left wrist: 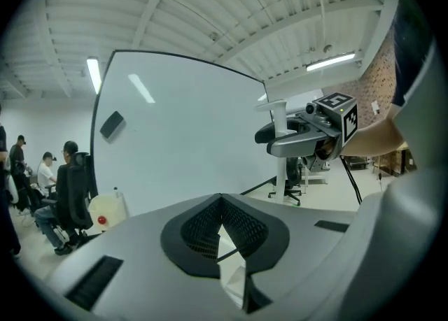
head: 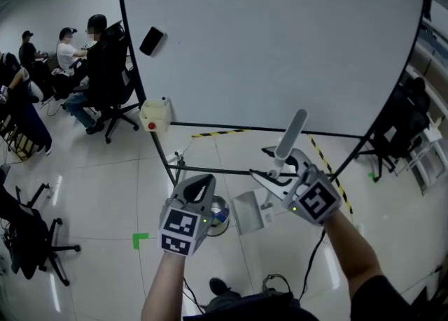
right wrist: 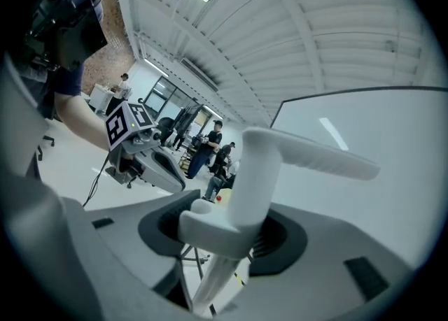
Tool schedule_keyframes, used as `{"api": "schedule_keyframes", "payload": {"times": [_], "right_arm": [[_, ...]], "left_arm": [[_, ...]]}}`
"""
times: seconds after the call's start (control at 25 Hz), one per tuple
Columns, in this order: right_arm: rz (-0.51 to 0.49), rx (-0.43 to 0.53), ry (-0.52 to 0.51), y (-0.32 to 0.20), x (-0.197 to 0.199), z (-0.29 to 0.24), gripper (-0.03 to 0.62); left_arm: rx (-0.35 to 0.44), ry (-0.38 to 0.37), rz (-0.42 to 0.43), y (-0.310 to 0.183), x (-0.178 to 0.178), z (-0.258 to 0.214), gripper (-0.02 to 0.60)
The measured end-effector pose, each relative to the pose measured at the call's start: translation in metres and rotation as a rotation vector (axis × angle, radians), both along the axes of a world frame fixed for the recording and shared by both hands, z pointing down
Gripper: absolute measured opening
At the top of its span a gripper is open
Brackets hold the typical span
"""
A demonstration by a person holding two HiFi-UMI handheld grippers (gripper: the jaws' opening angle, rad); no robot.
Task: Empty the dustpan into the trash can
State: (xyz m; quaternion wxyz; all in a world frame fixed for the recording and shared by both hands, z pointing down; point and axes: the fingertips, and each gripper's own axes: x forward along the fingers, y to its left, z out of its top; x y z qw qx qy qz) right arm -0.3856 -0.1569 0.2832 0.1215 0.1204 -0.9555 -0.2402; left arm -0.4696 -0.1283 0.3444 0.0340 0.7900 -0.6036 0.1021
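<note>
My right gripper [head: 281, 173] is shut on the light grey handle [head: 292, 135] of a long dustpan, and the handle stands up above its jaws. The dustpan's shaft runs down to the grey pan [head: 248, 212] near the floor. In the right gripper view the handle [right wrist: 280, 166] fills the space between the pads [right wrist: 280, 239]. My left gripper [head: 203, 182] is shut with nothing in it; its pads [left wrist: 241, 225] meet at the tip. A small round trash can [head: 220, 219] stands on the floor just left of the pan, partly hidden by the left gripper.
A large whiteboard [head: 280, 47] on a black stand [head: 210, 170] rises ahead. A cream canister [head: 155, 113] sits at its left foot. People sit on office chairs [head: 112, 82] at far left. Green tape [head: 140, 240] and a cable [head: 311, 270] lie on the floor.
</note>
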Motion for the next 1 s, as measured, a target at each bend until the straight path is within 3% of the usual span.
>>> {"api": "schedule_keyframes", "payload": {"times": [0.24,1.0], "right_arm": [[0.080,-0.006,-0.050,-0.013,0.084,-0.002,0.224],[0.221,-0.011,-0.079,-0.023,0.328,0.015,0.224]], "left_arm": [[-0.007,-0.083,0.113,-0.024,0.092,-0.005,-0.002],[-0.017,-0.151,0.238,-0.026,0.321,0.000,-0.002]]}}
